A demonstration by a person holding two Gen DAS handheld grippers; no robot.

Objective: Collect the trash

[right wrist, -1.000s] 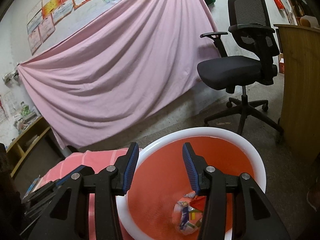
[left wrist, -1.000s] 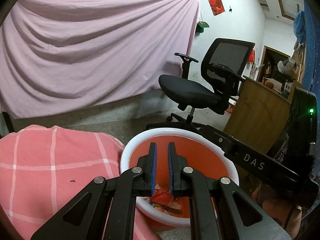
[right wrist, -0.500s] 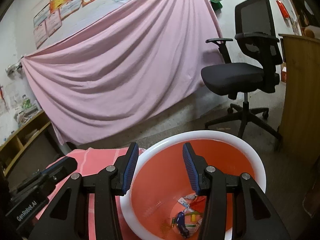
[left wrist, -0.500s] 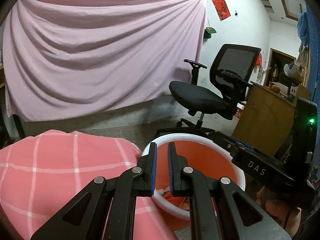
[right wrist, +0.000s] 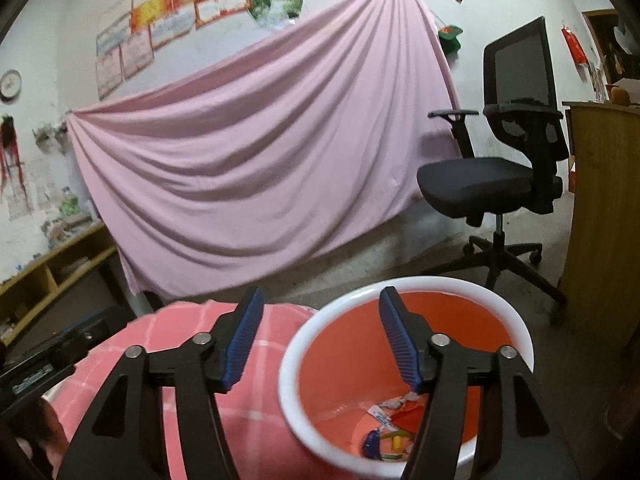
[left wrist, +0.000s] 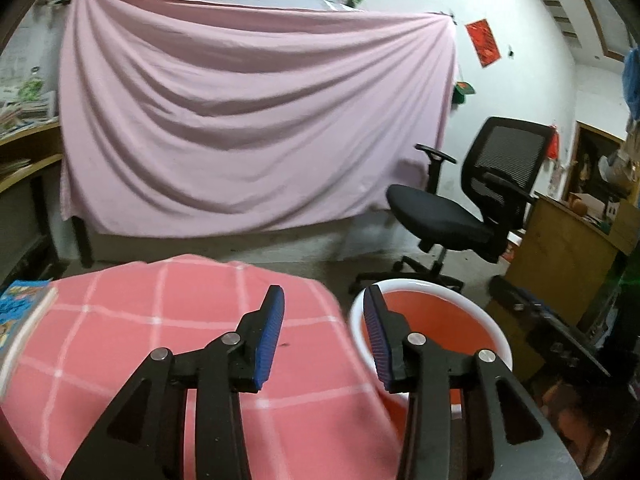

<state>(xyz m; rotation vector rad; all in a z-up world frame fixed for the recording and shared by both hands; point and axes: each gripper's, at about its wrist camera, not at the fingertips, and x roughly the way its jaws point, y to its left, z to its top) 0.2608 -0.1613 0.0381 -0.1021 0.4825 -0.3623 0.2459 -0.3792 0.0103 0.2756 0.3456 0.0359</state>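
An orange bin with a white rim (right wrist: 400,288) stands beside a table under a pink checked cloth (left wrist: 160,320). Several wrappers (right wrist: 394,420) lie at the bin's bottom. My right gripper (right wrist: 320,316) hangs over the bin's left rim, its jaws opening, nothing between them. In the left wrist view the same bin (left wrist: 472,312) sits to the right. My left gripper (left wrist: 324,312) is above the cloth's right edge, jaws opening and empty. The other gripper's black body (left wrist: 560,340) shows at the right edge.
A pink sheet (left wrist: 248,128) drapes the back wall. A black office chair (left wrist: 472,208) stands right of it, with a wooden desk (left wrist: 568,256) beyond. A blue book (left wrist: 16,312) lies at the cloth's left edge. Low shelves (right wrist: 48,276) line the left wall.
Both grippers opened wider. The left one swung left, from over the bin to above the cloth. The right one drew back and up, so the bin looks lower and farther right.
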